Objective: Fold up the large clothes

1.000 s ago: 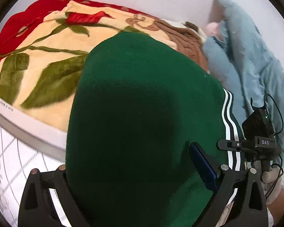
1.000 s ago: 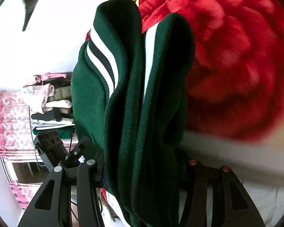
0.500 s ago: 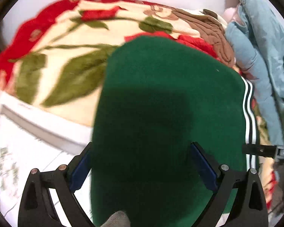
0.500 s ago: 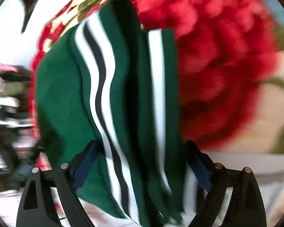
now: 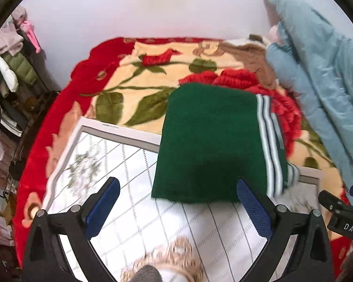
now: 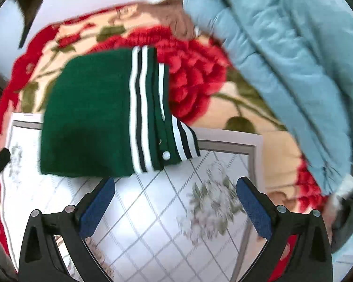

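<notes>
My left gripper (image 5: pixel 176 208) and right gripper (image 6: pixel 175 205) both gape wide, holding nothing; the green jacket (image 6: pixel 98 122) lies folded, seemingly flat, on the bed's floral blanket (image 5: pixel 138 75).

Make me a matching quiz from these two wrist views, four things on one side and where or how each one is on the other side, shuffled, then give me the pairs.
Things:
1. folded dark green garment with white stripes
2. pale blue padded jacket
3. left gripper
4. white grid-patterned cloth with flower prints

States:
A. heaped along the right side of the bed
B. open, holding nothing
C. spread flat on the red floral blanket, under the near end of the folded garment
D. lying folded, partly on the white cloth and partly on the blanket

Pairs: 1-D, 2-A, 3-B, 4-C
</notes>
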`<action>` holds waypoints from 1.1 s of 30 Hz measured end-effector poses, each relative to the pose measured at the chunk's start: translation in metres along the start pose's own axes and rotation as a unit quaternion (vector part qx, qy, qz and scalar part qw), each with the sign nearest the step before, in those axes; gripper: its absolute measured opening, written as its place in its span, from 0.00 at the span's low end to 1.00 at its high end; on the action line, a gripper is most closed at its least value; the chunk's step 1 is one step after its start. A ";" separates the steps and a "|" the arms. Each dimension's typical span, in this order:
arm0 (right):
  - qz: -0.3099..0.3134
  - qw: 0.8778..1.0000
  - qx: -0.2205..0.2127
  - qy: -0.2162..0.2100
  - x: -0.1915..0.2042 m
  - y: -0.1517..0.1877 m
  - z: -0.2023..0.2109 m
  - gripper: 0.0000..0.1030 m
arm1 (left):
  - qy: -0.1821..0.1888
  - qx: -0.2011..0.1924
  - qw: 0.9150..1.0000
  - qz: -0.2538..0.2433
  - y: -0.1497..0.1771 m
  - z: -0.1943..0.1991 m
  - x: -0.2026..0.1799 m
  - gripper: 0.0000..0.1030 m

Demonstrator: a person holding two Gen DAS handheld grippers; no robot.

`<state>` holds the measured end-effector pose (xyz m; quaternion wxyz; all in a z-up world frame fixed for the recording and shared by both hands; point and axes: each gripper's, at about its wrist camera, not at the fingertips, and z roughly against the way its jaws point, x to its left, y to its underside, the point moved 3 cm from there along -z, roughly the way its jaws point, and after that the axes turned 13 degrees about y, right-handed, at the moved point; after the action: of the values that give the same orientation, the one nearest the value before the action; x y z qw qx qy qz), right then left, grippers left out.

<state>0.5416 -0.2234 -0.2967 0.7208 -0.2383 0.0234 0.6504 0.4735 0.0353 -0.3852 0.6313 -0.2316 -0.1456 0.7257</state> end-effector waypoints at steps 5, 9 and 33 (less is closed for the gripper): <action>-0.019 0.998 -0.051 0.017 -0.035 0.030 0.099 1.00 | 0.009 -0.026 1.000 -0.005 0.011 0.084 -0.017 0.98; -0.031 0.996 -0.080 0.019 -0.063 0.063 0.176 1.00 | 0.018 -0.044 0.999 -0.013 0.023 0.158 -0.028 0.98; -0.042 0.974 -0.221 0.016 -0.197 0.226 0.516 1.00 | 0.013 -0.118 0.993 -0.016 0.079 0.425 -0.073 0.98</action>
<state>0.1542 -0.2042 0.1568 0.6766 -0.4025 -0.1196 0.6049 0.1924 -0.0151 -0.0528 0.6128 -0.3112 -0.2253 0.6906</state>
